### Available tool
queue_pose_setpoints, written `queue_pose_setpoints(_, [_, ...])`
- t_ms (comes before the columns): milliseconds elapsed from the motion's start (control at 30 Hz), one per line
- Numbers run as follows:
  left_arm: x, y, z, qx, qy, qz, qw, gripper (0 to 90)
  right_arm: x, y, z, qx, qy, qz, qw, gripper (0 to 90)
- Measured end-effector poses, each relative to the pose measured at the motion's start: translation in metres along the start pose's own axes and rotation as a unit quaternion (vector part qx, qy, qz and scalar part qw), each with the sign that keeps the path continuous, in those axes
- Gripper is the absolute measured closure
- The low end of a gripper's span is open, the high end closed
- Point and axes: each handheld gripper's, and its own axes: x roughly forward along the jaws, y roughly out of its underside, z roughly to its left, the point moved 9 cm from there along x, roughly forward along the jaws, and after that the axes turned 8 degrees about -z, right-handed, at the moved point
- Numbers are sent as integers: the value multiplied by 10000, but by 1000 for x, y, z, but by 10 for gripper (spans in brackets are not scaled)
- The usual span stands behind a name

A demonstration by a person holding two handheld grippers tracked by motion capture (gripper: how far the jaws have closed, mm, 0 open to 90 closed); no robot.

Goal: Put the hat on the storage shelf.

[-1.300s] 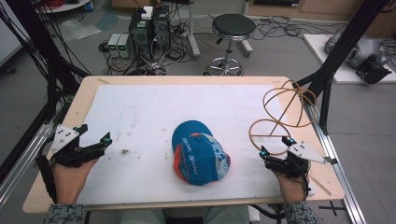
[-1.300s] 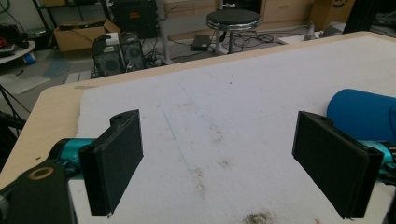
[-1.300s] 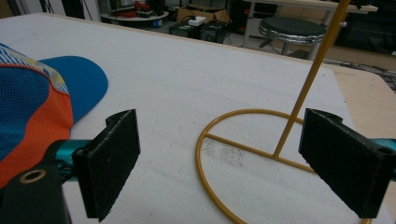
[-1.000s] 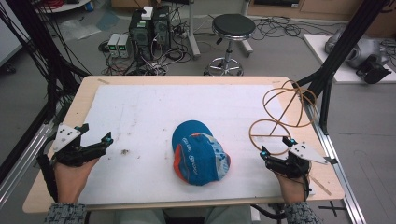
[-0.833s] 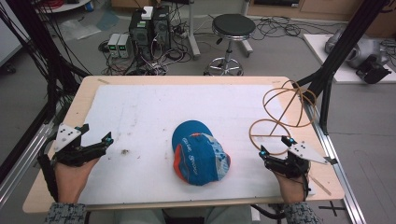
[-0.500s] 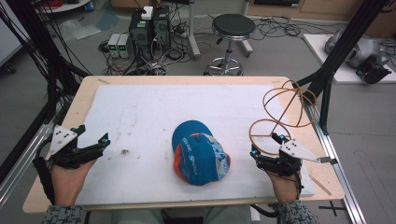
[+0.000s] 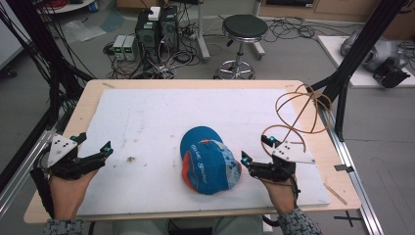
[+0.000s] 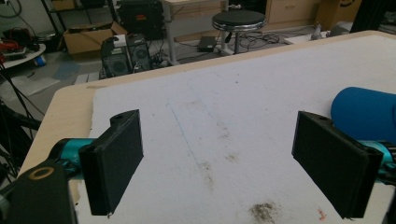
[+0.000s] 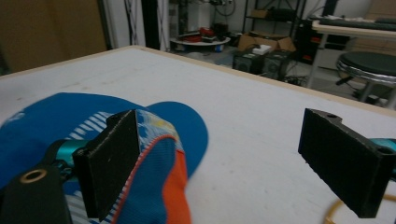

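With the cap (image 7: 209, 165) at the worktop's (image 7: 88, 105) centre, the empty, wide-open right gripper (image 7: 254, 155) at its 3 o'clock may shove it aside; the left gripper (image 7: 93, 148), equally spread, sits idle at 9.

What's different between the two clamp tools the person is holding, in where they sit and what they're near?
The left gripper rests near the table's left edge, far from the cap; the right gripper sits right beside the cap's edge. The left one points across bare white mat; the right one points at the cap, with a looped tan cable behind it. Both are open, hold nothing, and carry a grey three-cornered plate.
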Motion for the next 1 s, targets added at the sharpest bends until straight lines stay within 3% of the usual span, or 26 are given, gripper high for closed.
queue_pose_setpoints(67, [0, 0, -1, 1, 1, -10, 10000, 166, 3, -1, 5, -6, -66, -2, 10000, 121])
queue_pose_setpoints(100, [0, 1, -1, 5, 15, 1, 10000, 166, 7, -3, 15, -51, -256, -25, 9997, 139])
queue_pose_setpoints(267, [-1, 2, -1, 13, 16, 20, 10000, 166, 14, -5, 33, 13, -584, -17, 9983, 147])
queue_pose_setpoints(300, [-1, 2, -1, 15, 13, 23, 10000, 167, 17, -5, 42, 6, -757, -6, 9971, 147])
queue_pose_setpoints(333, [-1, 2, -1, 15, 13, 23, 10000, 167, 17, -5, 42, 6, -757, -6, 9971, 147])
queue_pose_setpoints(367, [-1, 2, -1, 14, 14, 19, 10000, 167, 19, -5, 51, -13, -945, 18, 9955, 148])
queue_pose_setpoints(433, [-1, 2, -1, 7, 23, 15, 10000, 167, 21, -4, 57, -70, -1077, 55, 9941, 158])
queue_pose_setpoints(733, [2, 2, -9, 33, 137, -1, 9999, 169, 26, 4, 68, -193, -1302, 307, 9908, 260])
queue_pose_setpoints(1000, [3, 3, -10, 27, 156, 15, 9999, 170, 32, 10, 75, -261, -1505, 513, 9869, 405])
